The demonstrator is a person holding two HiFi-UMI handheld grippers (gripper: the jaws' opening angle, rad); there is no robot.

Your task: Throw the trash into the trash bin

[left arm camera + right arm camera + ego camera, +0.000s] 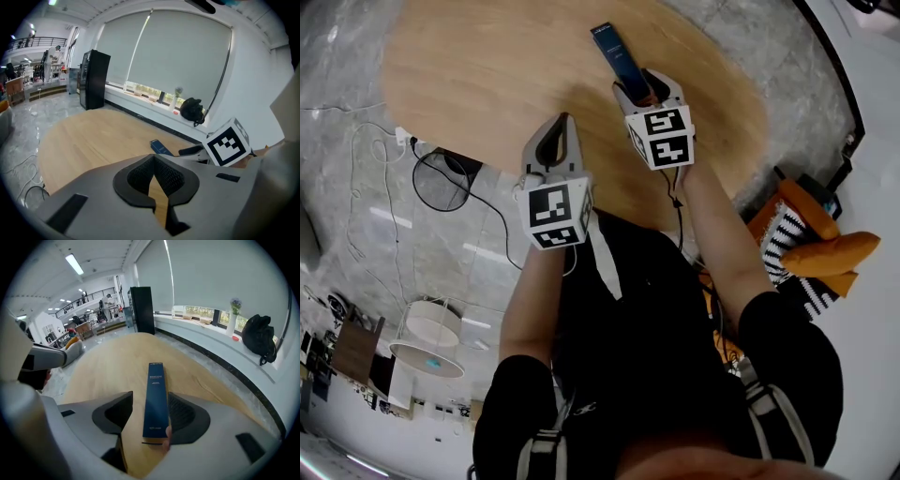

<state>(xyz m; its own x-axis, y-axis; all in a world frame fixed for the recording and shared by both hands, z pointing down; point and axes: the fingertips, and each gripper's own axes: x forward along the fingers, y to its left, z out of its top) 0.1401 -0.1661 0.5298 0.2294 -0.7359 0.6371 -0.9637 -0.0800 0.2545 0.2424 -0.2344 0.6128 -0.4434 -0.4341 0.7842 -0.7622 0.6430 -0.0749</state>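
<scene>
We see long blue box (155, 399) flat on wood table (103, 366), between wide-apart jaws of right gripper (152, 414) (no squeeze yet). Left gripper (154, 180) jaws together, nothing inside. Box looks light, stiff, smooth. We pinch its long sides, gently.

right gripper (637, 84): astride dark blue box (612, 49) | left gripper (561, 127): over table (478, 66)
</scene>
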